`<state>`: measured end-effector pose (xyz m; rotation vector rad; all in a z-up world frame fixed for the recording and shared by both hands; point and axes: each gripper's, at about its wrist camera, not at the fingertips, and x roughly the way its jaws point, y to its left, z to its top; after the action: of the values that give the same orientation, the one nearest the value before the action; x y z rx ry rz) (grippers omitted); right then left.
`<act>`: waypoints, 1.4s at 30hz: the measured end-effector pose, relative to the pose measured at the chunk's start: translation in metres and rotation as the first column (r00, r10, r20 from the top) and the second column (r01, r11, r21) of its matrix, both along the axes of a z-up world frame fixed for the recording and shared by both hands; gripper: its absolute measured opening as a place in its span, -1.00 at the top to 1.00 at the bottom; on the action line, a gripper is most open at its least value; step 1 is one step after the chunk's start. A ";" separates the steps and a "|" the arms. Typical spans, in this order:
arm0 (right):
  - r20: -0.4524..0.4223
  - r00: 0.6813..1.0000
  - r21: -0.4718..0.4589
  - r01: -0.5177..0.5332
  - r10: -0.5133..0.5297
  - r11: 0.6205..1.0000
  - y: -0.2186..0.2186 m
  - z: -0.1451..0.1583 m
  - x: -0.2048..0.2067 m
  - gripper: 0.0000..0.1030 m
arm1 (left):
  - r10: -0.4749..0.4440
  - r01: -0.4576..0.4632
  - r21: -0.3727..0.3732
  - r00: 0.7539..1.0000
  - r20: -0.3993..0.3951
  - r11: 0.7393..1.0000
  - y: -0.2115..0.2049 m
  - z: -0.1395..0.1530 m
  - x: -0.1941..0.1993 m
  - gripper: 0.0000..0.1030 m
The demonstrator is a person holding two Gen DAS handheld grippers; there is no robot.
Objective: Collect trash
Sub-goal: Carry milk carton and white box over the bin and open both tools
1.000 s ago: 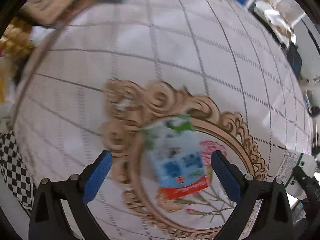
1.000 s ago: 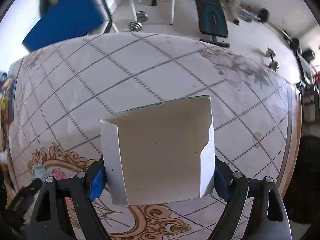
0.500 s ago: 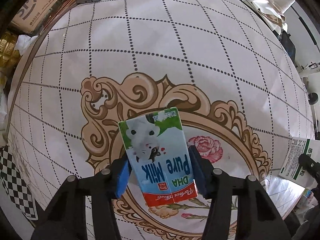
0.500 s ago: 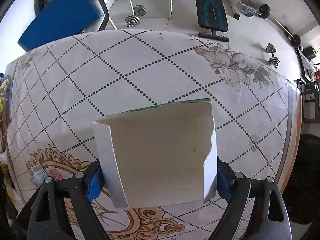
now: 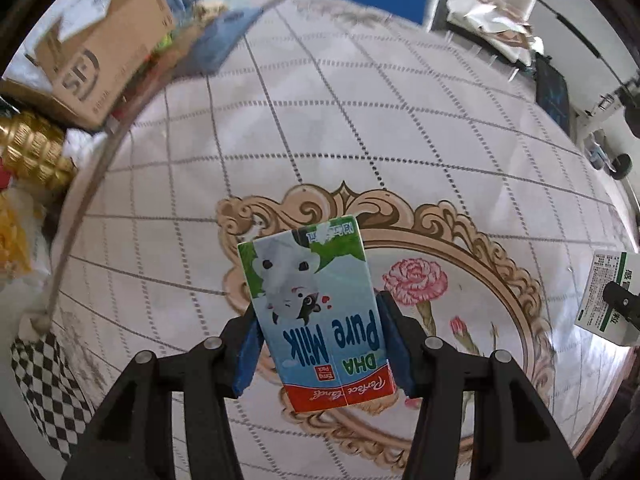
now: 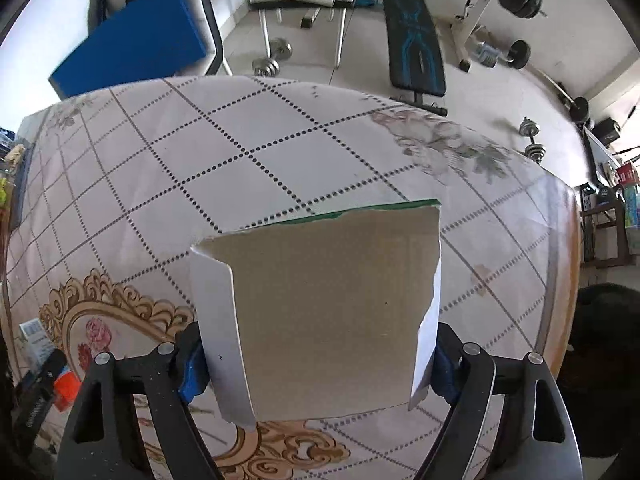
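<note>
My left gripper [image 5: 320,344] is shut on a blue, green and red "DHA Pure Milk" carton [image 5: 316,312] and holds it lifted above the round patterned table [image 5: 360,120]. My right gripper [image 6: 316,356] is shut on a torn piece of white cardboard box [image 6: 328,312], plain inner side facing the camera, held above the same table [image 6: 280,152]. The cardboard piece also shows at the right edge of the left wrist view [image 5: 608,292], and the milk carton at the left edge of the right wrist view [image 6: 36,336].
A brown cardboard box [image 5: 100,52], a blue flat item [image 5: 220,40] and a gold object [image 5: 32,152] lie beyond the table's left edge. A checkered cloth [image 5: 48,392] is lower left. A weight bench [image 6: 416,56], dumbbells [image 6: 276,60] and a blue mat [image 6: 132,56] stand on the floor behind.
My left gripper closed on the milk carton and has lifted it off the table. My right gripper keeps holding the cardboard piece and has risen slightly.
</note>
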<state>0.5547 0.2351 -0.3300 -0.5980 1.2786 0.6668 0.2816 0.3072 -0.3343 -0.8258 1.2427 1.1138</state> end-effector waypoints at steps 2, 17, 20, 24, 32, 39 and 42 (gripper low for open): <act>0.016 1.000 0.024 0.007 -0.007 1.000 -0.014 0.009 -0.012 -0.66 | -0.034 0.034 0.044 0.999 0.003 0.998 -0.011 0.018 -0.005 0.03; -0.042 0.995 0.200 0.094 -0.087 0.975 -0.212 0.073 -0.200 -0.66 | -0.249 0.216 0.202 0.956 0.154 0.955 -0.134 0.104 -0.128 0.03; -0.055 0.993 0.195 0.115 -0.106 0.974 -0.266 0.076 -0.261 -0.66 | -0.274 0.238 0.192 0.944 0.186 0.952 -0.171 0.112 -0.172 0.03; -0.118 0.988 0.165 0.115 -0.097 0.980 -0.329 0.061 -0.342 -0.66 | -0.317 0.292 0.152 0.929 0.189 0.944 -0.225 0.106 -0.231 0.03; -0.344 0.939 -0.056 -0.027 0.007 0.998 -0.403 -0.070 -0.493 -0.66 | -0.201 0.215 -0.186 0.975 0.091 0.959 -0.298 -0.036 -0.358 0.03; -0.394 0.919 -0.098 -0.028 -0.013 0.995 -0.397 -0.223 -0.514 -0.66 | -0.032 0.092 -0.404 0.988 0.153 0.910 -0.278 -0.200 -0.382 0.02; -0.387 0.922 -0.090 -0.010 -0.026 0.996 -0.380 -0.289 -0.506 -0.66 | -0.014 0.115 -0.471 0.977 0.212 0.875 -0.258 -0.276 -0.368 0.00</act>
<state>0.0485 -0.1450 -0.6189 -0.5498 1.6883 0.7480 -0.0868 0.0487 -0.6101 -1.2302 1.3832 0.6448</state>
